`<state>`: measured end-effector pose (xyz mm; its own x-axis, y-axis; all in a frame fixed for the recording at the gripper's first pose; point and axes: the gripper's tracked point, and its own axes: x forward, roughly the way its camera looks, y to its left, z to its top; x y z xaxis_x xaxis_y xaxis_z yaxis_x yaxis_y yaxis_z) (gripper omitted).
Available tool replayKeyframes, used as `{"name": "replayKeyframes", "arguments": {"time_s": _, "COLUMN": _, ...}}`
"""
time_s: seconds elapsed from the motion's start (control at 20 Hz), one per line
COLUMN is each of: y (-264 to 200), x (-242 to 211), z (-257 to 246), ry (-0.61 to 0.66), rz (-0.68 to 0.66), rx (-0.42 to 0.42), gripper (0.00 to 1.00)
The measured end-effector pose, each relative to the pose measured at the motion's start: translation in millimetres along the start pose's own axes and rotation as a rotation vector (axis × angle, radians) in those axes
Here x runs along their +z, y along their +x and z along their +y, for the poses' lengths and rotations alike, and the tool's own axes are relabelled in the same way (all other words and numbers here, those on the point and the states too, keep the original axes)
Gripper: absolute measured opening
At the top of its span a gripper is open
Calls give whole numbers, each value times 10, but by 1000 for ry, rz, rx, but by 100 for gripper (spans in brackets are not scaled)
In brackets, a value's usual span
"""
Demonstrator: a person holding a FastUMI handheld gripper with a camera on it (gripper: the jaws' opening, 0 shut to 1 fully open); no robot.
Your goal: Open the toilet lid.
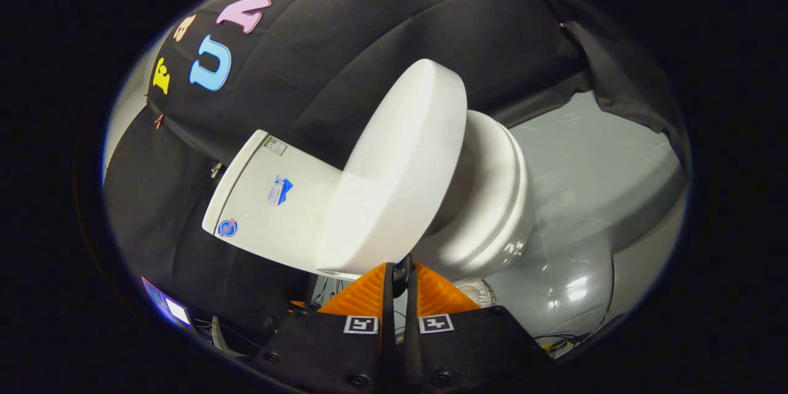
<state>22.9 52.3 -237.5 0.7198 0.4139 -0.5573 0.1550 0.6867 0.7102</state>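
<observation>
At the lower left of the frame a lit screen [174,309] glows beside some loose cables. Right of it, left of centre, sits one white toilet tank [271,203] carrying three stickers. At the centre is the single toilet lid [400,166], partly raised and standing apart from the one seat [495,191], which lies just to its right on the bowl. Bottom centre, the gripper [399,271] has its two orange fingers [363,295] drawn almost together, only a thin slit between them, their tips at the lid's lower edge; whether they pinch it cannot be told. One square marker sits on each finger base. Grey floor [591,166] fills the right.
</observation>
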Motion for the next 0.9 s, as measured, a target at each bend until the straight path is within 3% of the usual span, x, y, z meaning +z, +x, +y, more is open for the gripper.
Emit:
{"name": "replayKeyframes", "arguments": {"time_s": 0.5, "y": -195, "x": 444, "z": 1344, "ry": -98, "rz": -84, "rx": 205, "gripper": 9}}
{"name": "replayKeyframes", "arguments": {"time_s": 0.9, "y": -125, "x": 478, "z": 2038, "ry": -194, "rz": -92, "rx": 276, "gripper": 10}}
